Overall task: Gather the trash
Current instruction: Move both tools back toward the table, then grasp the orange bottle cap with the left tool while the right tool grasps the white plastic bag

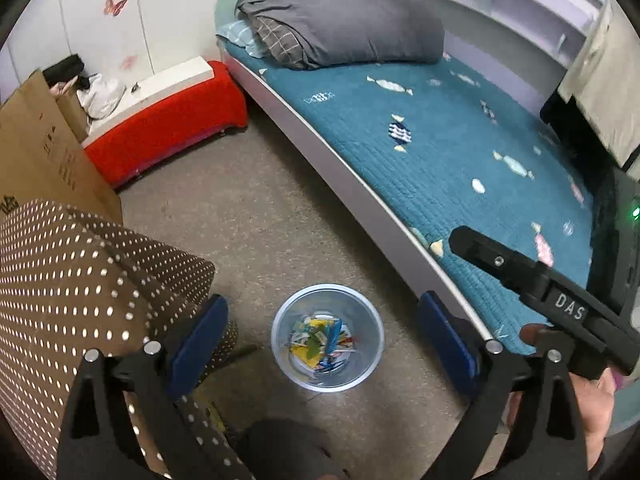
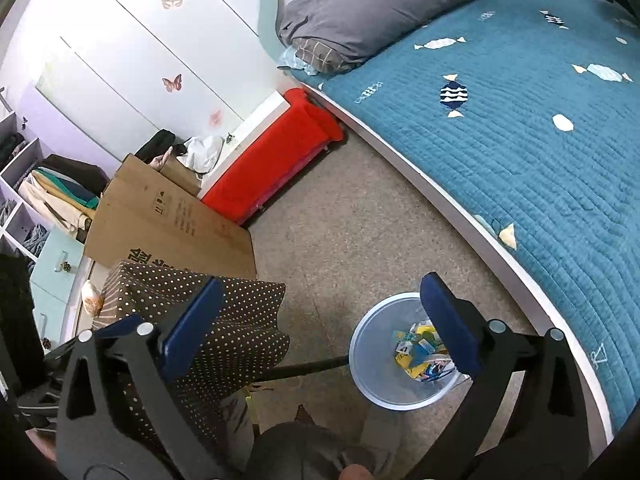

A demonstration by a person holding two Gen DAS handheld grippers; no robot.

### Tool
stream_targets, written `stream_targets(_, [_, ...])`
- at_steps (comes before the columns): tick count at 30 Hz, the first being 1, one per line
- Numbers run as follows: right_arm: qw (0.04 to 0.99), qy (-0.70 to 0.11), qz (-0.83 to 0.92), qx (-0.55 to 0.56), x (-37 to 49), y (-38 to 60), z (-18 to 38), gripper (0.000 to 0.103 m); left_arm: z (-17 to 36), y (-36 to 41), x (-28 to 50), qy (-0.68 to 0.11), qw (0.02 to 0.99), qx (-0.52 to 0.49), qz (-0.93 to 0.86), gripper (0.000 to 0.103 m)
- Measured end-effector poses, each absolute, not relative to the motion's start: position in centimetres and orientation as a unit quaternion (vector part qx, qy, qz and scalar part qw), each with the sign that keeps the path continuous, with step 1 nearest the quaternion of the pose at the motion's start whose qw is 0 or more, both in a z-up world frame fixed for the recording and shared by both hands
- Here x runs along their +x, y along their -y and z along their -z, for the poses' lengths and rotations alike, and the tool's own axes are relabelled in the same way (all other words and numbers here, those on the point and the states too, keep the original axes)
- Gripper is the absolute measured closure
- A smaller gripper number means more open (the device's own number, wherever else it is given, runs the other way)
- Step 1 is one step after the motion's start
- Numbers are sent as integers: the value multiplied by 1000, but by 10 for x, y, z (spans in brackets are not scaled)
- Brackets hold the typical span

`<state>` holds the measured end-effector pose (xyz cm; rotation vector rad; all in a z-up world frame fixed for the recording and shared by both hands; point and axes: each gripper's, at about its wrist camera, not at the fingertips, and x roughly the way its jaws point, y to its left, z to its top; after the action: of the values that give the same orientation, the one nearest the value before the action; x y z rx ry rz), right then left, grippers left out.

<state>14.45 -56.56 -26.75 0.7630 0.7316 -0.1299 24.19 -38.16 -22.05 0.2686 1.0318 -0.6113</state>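
1. left wrist view: outside the left finger hangs a brown polka-dot cloth, draped low and passing behind that finger's blue pad; behind the cloth leans a flattened cardboard box, and farther back stands a red-covered bench against the white wall.
2. the left gripper has its fingers wide apart with nothing between the pads; it points down at the floor.
3. between the two fingers, on the speckled floor, stands a clear blue-tinted trash bin, upright, with colourful wrappers lying at its bottom. the bin touches neither finger.
4. outside the right finger runs the white edge of the bed, covered by a teal quilt with candy shapes; a folded grey duvet lies at its far end.
5. also beyond the right finger, part of the right gripper's black body shows over the quilt, with a hand on its handle.
6. right wrist view: outside the left finger are open shelves with folded clothes, the cardboard box and the polka-dot cloth, which reaches behind the left pad.
7. the right gripper also has its fingers spread wide, holding nothing.
8. the trash bin sits on the floor partly behind the right finger, its wrappers just inside that pad; a thin dark rod lies on the floor from under the cloth to the bin's wall.
9. beyond the right finger the teal quilt fills the view.
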Motion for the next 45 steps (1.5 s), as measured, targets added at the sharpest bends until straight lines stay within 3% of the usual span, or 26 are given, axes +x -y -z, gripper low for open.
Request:
stream_targets(14, [896, -325, 47, 299, 141, 499, 193, 6, 160, 307, 212, -407, 862, 47, 298, 9])
stream_targets(30, [926, -318, -51, 199, 169, 351, 116, 6, 112, 150, 200, -335, 920, 26, 204, 8])
stream_targets(45, [926, -345, -114, 100, 223, 227, 112, 6, 145, 8, 233, -362, 929, 17, 78, 8])
